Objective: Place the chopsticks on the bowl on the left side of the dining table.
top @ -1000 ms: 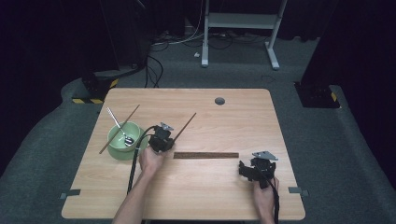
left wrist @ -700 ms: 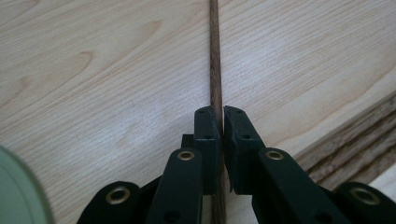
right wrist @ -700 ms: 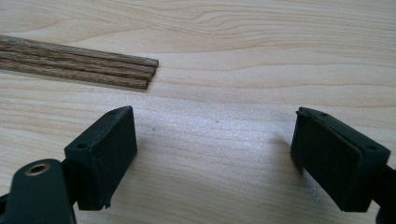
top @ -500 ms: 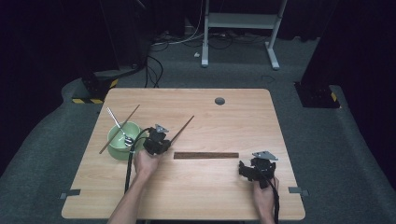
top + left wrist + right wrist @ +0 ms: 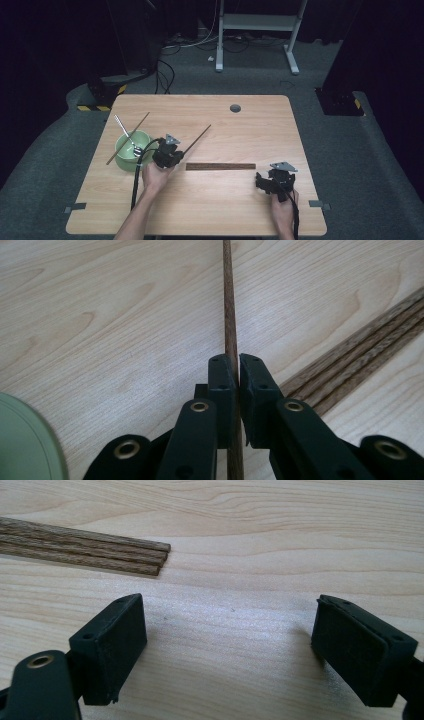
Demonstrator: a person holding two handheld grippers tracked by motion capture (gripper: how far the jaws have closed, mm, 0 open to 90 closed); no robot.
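1. Left tool (image 5: 172, 149) is clamped on a thin wooden stick (image 5: 197, 138); the left gripper view shows both jaws tight against the stick (image 5: 230, 315), no gap.
2. The stick runs from the tool up and to the right over the desk (image 5: 260, 125), far end toward the middle of the top.
3. Green bowl (image 5: 131, 146) sits just left of the left tool, with a metal utensil (image 5: 125, 132) in it and a second stick (image 5: 128, 131) lying across its rim.
4. A bundle of sticks (image 5: 220, 166) lies flat on the desk between the two tools, close to the left one.
5. Right tool (image 5: 264, 181) is open, jaws wide apart, nothing between them; it is low over bare desk, and the bundle's end (image 5: 150, 557) lies just ahead of it.
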